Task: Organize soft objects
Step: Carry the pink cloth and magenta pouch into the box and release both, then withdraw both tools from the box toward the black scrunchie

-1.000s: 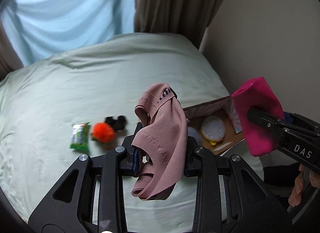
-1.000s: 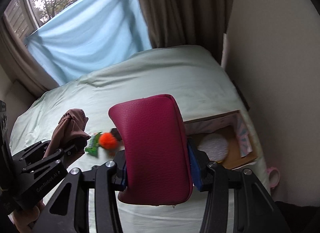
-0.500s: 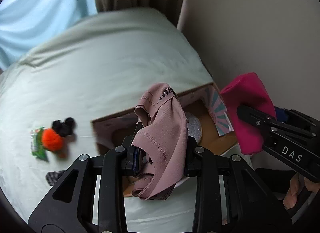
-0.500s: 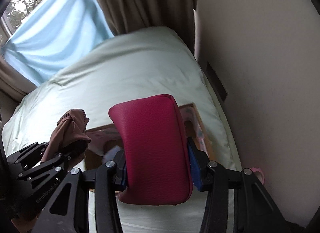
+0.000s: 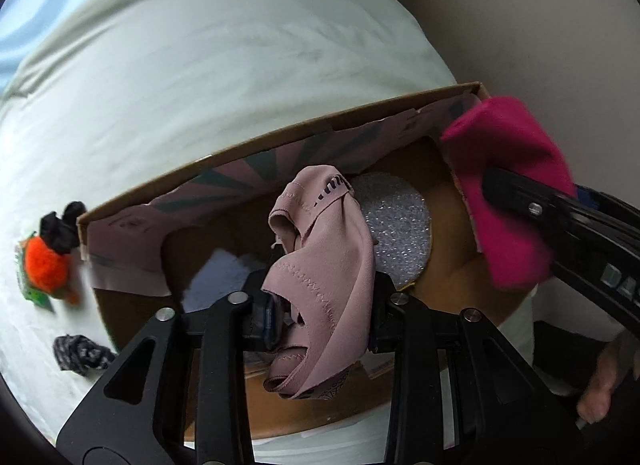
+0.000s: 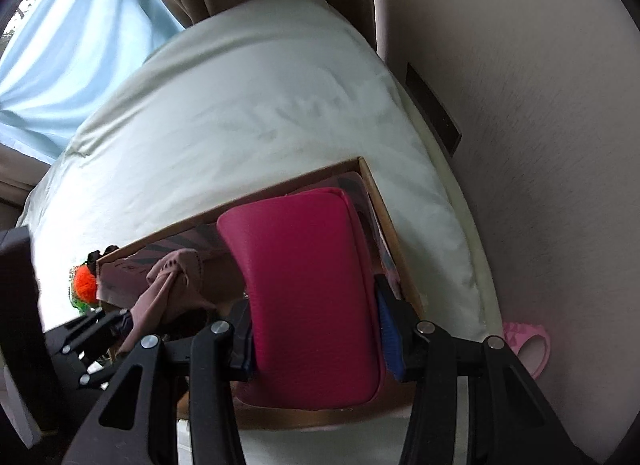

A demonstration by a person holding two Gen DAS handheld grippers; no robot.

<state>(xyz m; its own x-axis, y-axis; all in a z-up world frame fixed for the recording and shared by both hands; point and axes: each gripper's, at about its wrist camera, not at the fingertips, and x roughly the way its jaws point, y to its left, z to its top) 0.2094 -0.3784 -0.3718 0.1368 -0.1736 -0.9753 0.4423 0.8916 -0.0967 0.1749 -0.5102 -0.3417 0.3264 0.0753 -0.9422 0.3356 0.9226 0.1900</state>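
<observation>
Left gripper [image 5: 320, 297] clamped on pink cloth [image 5: 328, 265], angled down over the box [image 5: 280, 137] middle. Right gripper [image 6: 316, 329] clamped on magenta pouch [image 6: 308, 281], angled down over the box's right end. Box sits at the bed's [image 5: 200, 65] near right edge; orange pompom [image 5: 44, 261] outside its left wall.

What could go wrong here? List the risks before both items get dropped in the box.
1. The pink cloth is draped over the left tool; it may snag there instead of falling.
2. The red pouch in the right tool hangs near the cardboard box's right wall and could catch on it or tip outside.
</observation>
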